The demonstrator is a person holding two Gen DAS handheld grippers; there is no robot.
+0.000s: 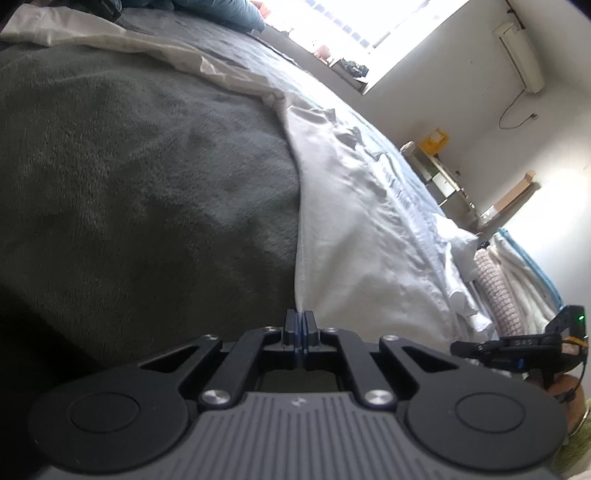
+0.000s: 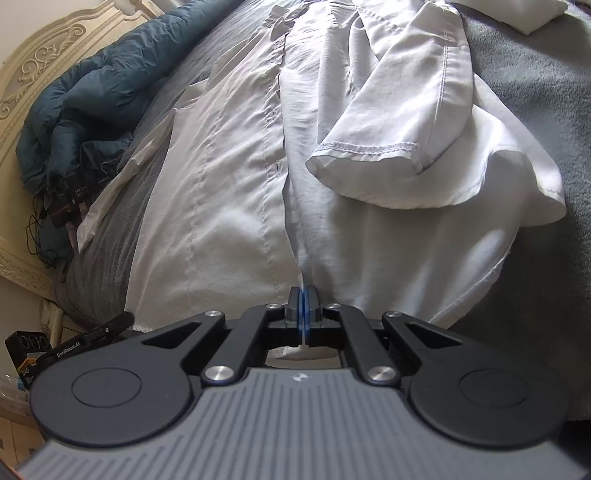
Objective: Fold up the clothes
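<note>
A white button-up shirt (image 2: 229,184) lies spread front-up on a grey fleece blanket (image 2: 535,92), with one short sleeve (image 2: 399,110) folded in over its chest. My right gripper (image 2: 304,291) is shut on the shirt's lower hem near the button placket; a sliver of white cloth shows between the pads. In the left wrist view the shirt (image 1: 351,229) runs away to the right, and my left gripper (image 1: 301,314) is shut on its near edge, where white cloth meets the blanket (image 1: 129,166). The right gripper (image 1: 517,347) also shows at that view's right edge.
A rumpled blue duvet (image 2: 92,99) lies against an ornate cream headboard (image 2: 37,66), with dark devices and cables beside it. Folded towels (image 1: 509,280) are stacked past the shirt's far side. A shelf unit (image 1: 443,173) stands under a bright window (image 1: 351,18).
</note>
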